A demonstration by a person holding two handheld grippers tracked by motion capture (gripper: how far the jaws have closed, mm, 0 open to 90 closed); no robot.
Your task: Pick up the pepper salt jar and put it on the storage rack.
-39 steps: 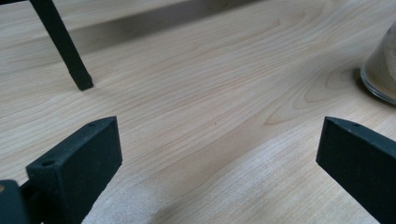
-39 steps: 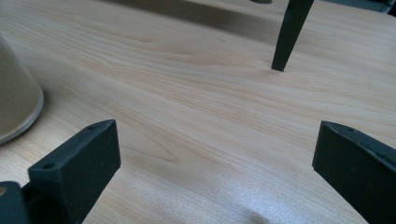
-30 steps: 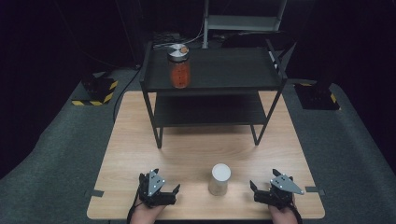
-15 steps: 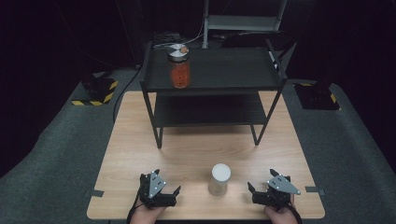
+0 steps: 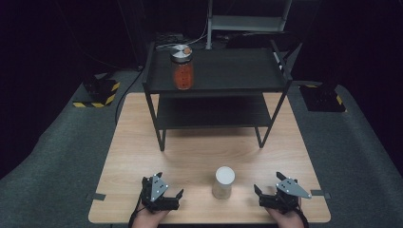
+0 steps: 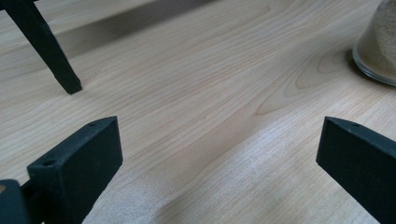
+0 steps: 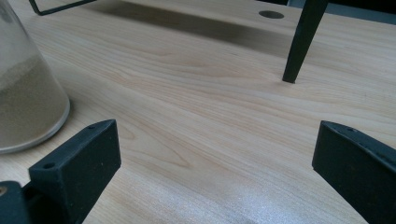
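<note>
A glass jar of pale sandy powder (image 5: pixel 223 182) stands near the table's front edge, between my two grippers. My left gripper (image 5: pixel 169 185) rests on the table to its left, open and holding nothing. In the left gripper view the jar (image 6: pixel 379 44) sits at the upper right, beyond the jaws. My right gripper (image 5: pixel 269 183) rests to the jar's right, also open and holding nothing. In the right gripper view the jar (image 7: pixel 25 100) stands at the left, just past the left jaw. A jar of red contents with a silver lid (image 5: pixel 182 67) stands on the top shelf of a black rack (image 5: pixel 237 76).
The black two-tier rack stands at the back of the wooden table (image 5: pixel 190 152); its front legs (image 5: pixel 161 137) (image 6: pixel 46 49) (image 7: pixel 299 44) touch the tabletop. A round hole (image 7: pixel 271 14) is in the table beyond the rack leg. Bare wood lies between rack and jar.
The right gripper has shifted slightly to the left, toward the jar. The left gripper has stayed put.
</note>
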